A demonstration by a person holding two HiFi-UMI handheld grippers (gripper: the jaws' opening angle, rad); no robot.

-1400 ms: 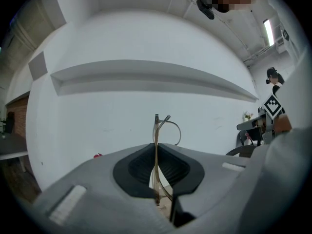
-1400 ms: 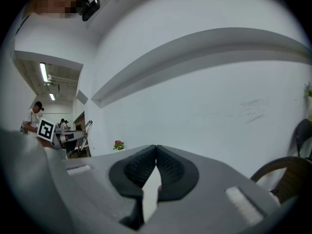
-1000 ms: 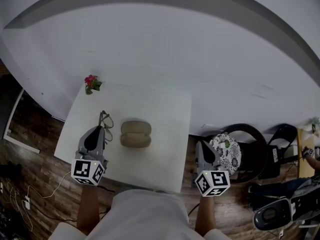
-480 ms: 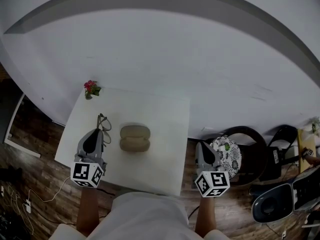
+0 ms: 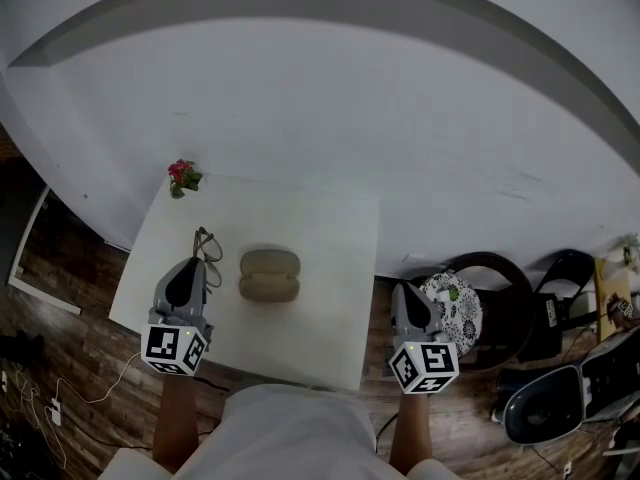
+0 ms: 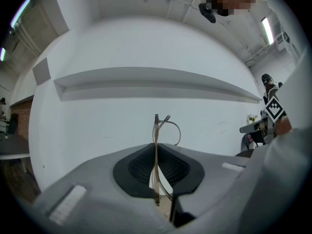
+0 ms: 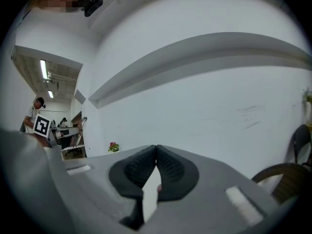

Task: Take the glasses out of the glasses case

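Glasses (image 5: pixel 208 246) left of case (image 5: pixel 269 274) on table (image 5: pixel 335 258)

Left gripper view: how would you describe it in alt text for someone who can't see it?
The left gripper is shut on a pair of thin-framed glasses, which are held edge-on and stick up past its grey jaws. Behind them is a plain white wall with a long ledge running across it.

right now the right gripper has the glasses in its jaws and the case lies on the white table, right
No: the left gripper has the glasses in its jaws, as the left gripper view shows; the right gripper is shut on nothing. The case does lie on the white table.
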